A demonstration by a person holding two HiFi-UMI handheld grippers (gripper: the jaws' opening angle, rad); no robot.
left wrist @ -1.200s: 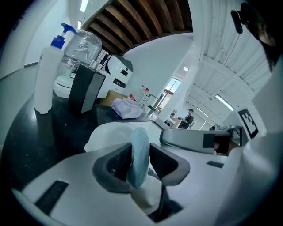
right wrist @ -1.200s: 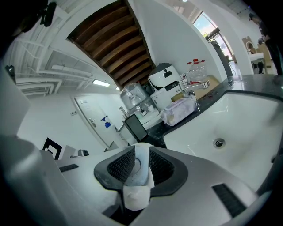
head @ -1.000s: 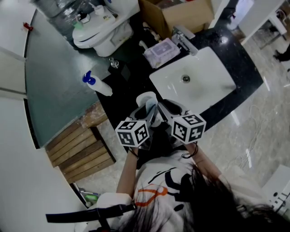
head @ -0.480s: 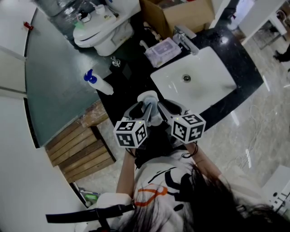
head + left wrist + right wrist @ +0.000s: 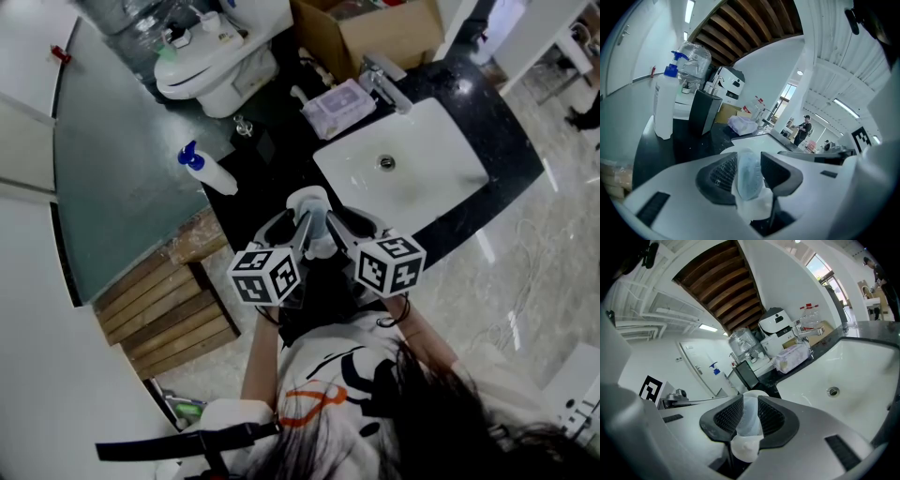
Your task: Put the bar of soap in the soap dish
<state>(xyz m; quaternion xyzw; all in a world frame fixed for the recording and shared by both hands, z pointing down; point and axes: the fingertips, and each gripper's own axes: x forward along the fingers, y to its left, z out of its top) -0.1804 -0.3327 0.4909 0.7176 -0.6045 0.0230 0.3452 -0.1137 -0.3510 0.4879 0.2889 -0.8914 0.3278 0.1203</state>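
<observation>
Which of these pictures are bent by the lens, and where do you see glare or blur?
Both gripper views: strong fisheye, walls and ceiling curve. Left gripper view: the soap up close looks soft. Head view: bright glints on the counter and floor.

We see that the left tongs [image 5: 750,164] have just been opening their jaws wider, and the wrapped soap [image 5: 749,180] stands between them. In the head view these tongs, with their marker cube [image 5: 265,275], have gone a little to the left since the earlier pictures.
</observation>
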